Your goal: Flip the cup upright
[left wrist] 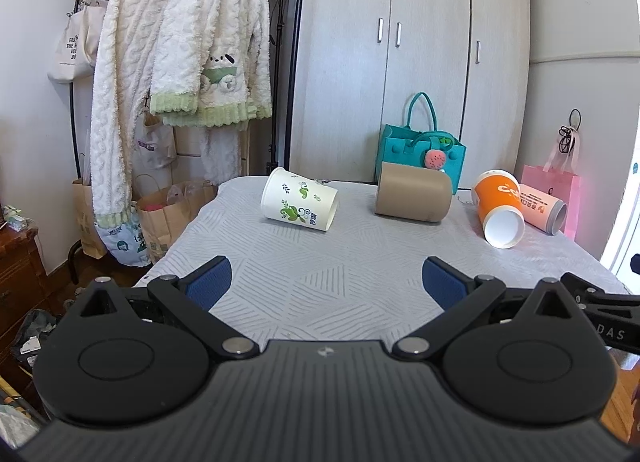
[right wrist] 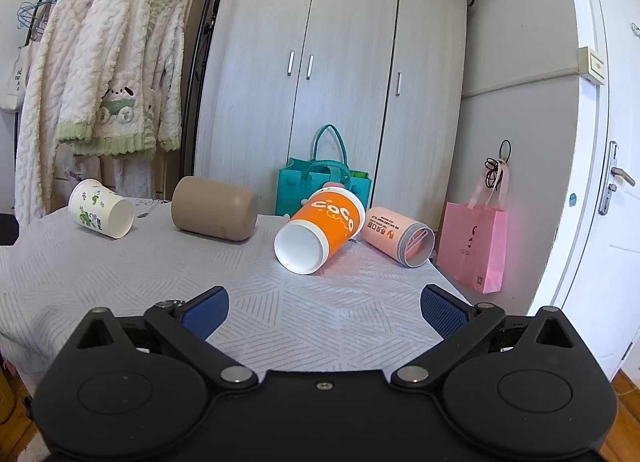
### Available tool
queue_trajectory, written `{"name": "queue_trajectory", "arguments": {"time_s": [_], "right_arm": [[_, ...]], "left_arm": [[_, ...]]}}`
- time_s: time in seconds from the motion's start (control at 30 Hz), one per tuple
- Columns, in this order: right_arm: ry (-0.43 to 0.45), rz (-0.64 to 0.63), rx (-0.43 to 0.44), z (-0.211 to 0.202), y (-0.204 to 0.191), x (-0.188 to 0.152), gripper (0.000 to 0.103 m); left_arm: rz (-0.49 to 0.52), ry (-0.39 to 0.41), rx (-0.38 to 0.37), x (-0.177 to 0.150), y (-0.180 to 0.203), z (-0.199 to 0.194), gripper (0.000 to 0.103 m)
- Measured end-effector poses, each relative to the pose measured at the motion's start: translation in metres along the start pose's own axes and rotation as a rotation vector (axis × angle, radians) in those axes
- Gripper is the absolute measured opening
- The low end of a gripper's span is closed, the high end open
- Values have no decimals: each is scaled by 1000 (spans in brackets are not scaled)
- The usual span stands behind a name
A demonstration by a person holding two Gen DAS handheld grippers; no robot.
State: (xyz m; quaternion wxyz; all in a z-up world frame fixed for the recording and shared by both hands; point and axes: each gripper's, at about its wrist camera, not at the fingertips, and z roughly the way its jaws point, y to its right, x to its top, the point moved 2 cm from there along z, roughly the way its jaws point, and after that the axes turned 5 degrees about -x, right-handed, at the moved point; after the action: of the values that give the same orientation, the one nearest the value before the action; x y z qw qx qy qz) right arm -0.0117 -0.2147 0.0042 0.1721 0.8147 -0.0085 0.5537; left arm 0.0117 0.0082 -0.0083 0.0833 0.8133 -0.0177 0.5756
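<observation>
Both the left gripper (left wrist: pixel 326 282) and right gripper (right wrist: pixel 324 312) are gaping empty; 4 cups are lying sideways, and the orange cup (right wrist: pixel 322 228) is risking rolling if nudged.

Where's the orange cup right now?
The orange cup lies on its side, right of centre in the right wrist view, mouth toward the camera, between the tan cup and the pink cup, touching the pink one.

Both grippers: matte black body, blue finger pads.
Left gripper (left wrist: pixel 327 282), right gripper (right wrist: pixel 325 312): textured blue fingers (right wrist: pixel 206 312) on black linkage arms, silver pivot screws behind them, round black discs either side, ribbed housing.
</observation>
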Motion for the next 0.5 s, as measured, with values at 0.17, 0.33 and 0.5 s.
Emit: {"name": "queue_trajectory", "arguments": {"time_s": [0.17,0.33,0.5], "right_arm": [[2,-4,0,0,0,0,103],[-3,-7,-4,-1,-2,-1,103],[-14,-15,-6,-1,-2,-1,103]], "left_arm": [[-6,-1,-7,0,-1,-1,103],[-6,2,-12,0,-2,-2,103],[-11,-16,-12,-3,-2,-2,103]]}}
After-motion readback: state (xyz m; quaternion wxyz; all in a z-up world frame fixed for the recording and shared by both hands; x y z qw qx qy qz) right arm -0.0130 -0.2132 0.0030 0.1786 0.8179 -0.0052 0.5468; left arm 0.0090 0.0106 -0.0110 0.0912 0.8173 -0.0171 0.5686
